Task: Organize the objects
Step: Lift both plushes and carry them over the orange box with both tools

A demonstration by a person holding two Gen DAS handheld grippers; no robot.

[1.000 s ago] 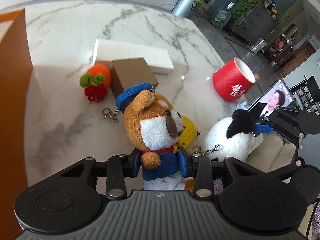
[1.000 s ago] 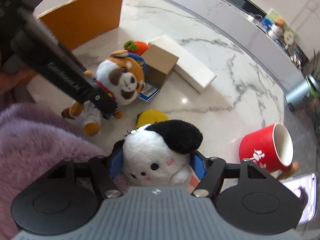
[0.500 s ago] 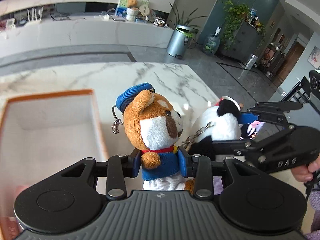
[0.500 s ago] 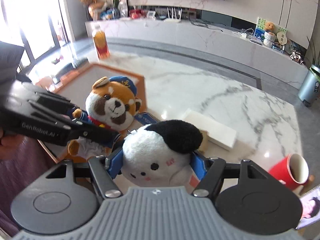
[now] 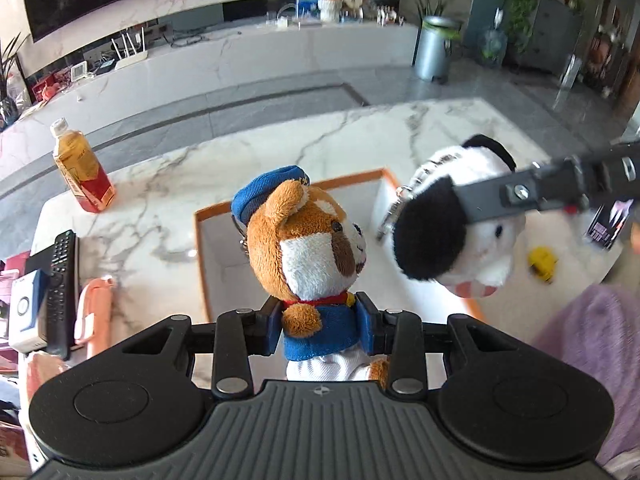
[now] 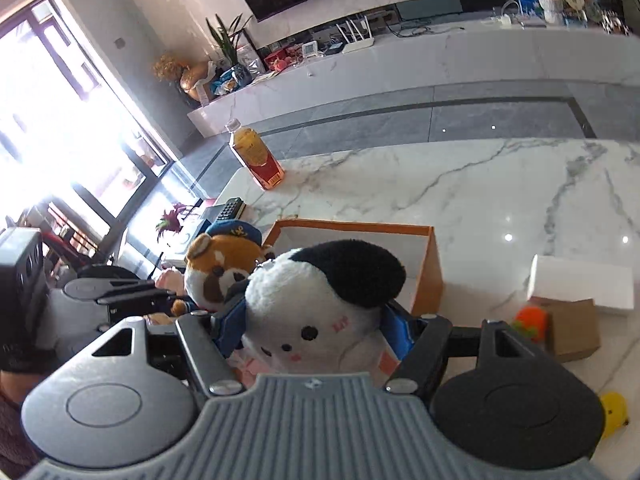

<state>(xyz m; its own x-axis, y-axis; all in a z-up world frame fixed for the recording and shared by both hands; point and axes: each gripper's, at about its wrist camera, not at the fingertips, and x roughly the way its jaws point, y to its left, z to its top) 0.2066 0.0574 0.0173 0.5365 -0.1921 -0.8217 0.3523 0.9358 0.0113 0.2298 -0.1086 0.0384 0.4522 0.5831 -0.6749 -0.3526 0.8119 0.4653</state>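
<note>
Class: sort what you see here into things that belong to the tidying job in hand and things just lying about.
In the job: left gripper holding bear plush; right gripper holding white plush; orange box.

Lying about: drink bottle, remote control, cardboard box.

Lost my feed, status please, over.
Left gripper shut on sailor bear. Right gripper shut on white plush. Both above orange box; nothing blocking.

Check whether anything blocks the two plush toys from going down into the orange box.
Nothing visible does. The left tool holds the bear plush and the right tool holds the black-and-white plush, both above the open orange box. What shows of its white interior looks bare, though the toys hide part of it.
</note>
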